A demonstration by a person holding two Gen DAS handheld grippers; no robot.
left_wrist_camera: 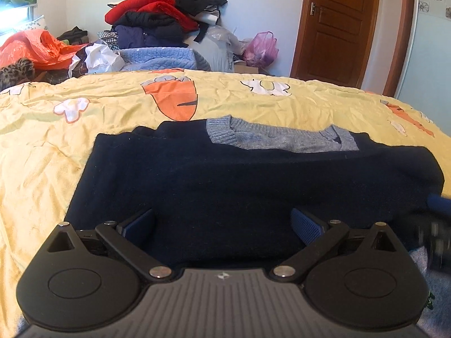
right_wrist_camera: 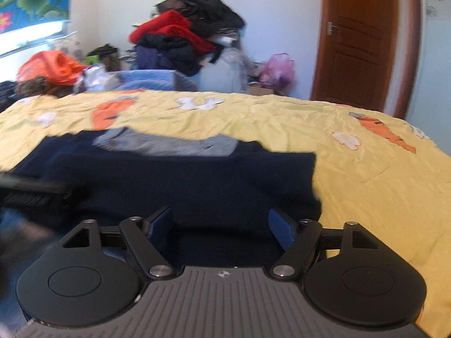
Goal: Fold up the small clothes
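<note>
A dark navy sweater (left_wrist_camera: 225,180) with a grey knit collar (left_wrist_camera: 282,138) lies flat on the yellow bedspread (left_wrist_camera: 42,140), its sides folded in. My left gripper (left_wrist_camera: 222,222) hovers over the sweater's near edge, jaws wide apart with only cloth beneath them, not pinched. In the right wrist view the same sweater (right_wrist_camera: 183,180) and grey collar (right_wrist_camera: 169,143) appear blurred. My right gripper (right_wrist_camera: 220,225) stands open above the sweater's near right part, nothing pressed between its blue pads. The other gripper shows as a dark blur at the left edge (right_wrist_camera: 31,191).
A heap of red, black and navy clothes (left_wrist_camera: 166,8) rises behind the bed, with an orange plastic bag (left_wrist_camera: 33,48), a light blue quilted item (left_wrist_camera: 160,57) and a pink bag (left_wrist_camera: 260,49). A brown wooden door (left_wrist_camera: 338,25) stands at the right. The bedspread carries carrot prints (left_wrist_camera: 174,98).
</note>
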